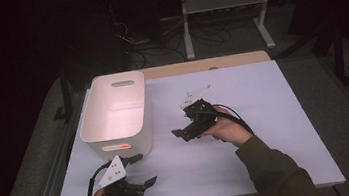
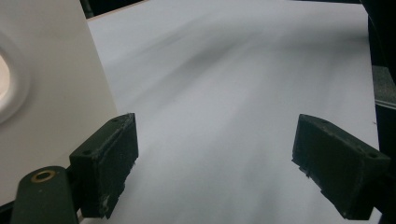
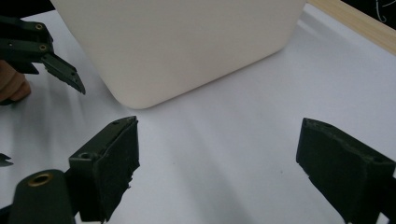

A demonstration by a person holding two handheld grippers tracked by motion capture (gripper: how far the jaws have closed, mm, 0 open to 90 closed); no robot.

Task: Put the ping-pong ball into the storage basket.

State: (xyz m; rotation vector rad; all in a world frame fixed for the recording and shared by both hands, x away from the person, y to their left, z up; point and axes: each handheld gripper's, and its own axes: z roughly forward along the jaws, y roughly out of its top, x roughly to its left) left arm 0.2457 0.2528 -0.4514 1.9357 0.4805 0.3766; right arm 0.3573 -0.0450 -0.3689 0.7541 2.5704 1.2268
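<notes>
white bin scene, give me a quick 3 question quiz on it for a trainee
1. True or false: the white bin stands on the left part of the table in the high view.
2. In the right gripper view, what lies between the jaws of the right gripper? A) a cup B) bare table surface C) a cloth
3. Which gripper is nearer the table's front edge in the high view?

Key:
1. True; its handle slot faces the far side.
2. B; both jaws stand apart over the bare white surface, with the bin beyond them.
3. The left gripper, open near the bin's front corner; the right gripper sits mid-table, pointing toward the bin.
</notes>
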